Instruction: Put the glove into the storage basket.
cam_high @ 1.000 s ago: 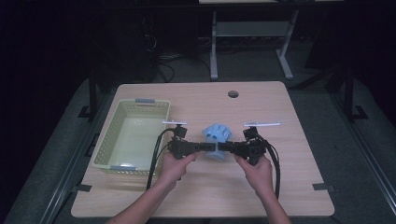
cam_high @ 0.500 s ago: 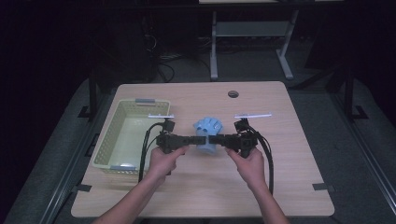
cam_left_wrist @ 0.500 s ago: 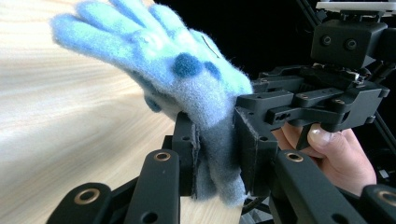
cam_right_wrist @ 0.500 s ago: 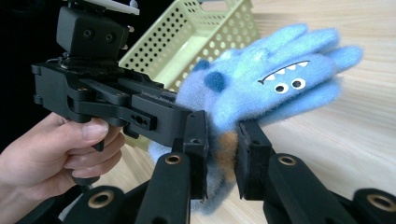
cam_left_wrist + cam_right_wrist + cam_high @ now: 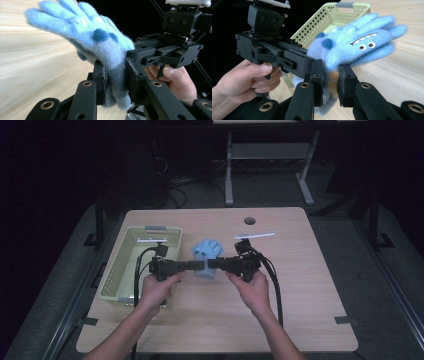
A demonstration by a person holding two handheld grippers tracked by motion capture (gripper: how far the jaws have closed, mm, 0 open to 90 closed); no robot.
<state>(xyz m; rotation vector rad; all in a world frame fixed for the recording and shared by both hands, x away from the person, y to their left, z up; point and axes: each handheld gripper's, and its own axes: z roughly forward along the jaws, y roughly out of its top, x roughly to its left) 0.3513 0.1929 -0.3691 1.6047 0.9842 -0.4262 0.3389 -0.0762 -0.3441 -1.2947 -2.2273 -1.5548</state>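
High view: left gripper [image 5: 199,266] and right gripper [image 5: 212,265] point at each other over the middle of the table [image 5: 310,285], tips meeting at the blue glove [image 5: 206,259]. Glove sits between them, fingers pointing away from the person, just right of the green basket [image 5: 116,275]. Can't tell from here if the glove is touching the tabletop. One hand on each gripper handle, cables trailing back toward the person.

Left gripper view: jaws narrow, clamped on the glove's cuff [image 5: 117,87], fabric squeezed between both pads. Glove fingers [image 5: 57,12] stick up and left over the wood. Right gripper body sits right behind the cuff, person's right hand [image 5: 177,80] on its grip.

Right gripper view: jaws also narrow and pinching the same cuff end [image 5: 329,87]. Glove has a monster face: two eyes, zigzag mouth [image 5: 364,41]. Left gripper comes in from the left against the cuff, left hand [image 5: 249,77] wrapped around its handle. Basket [image 5: 332,17] behind the glove.
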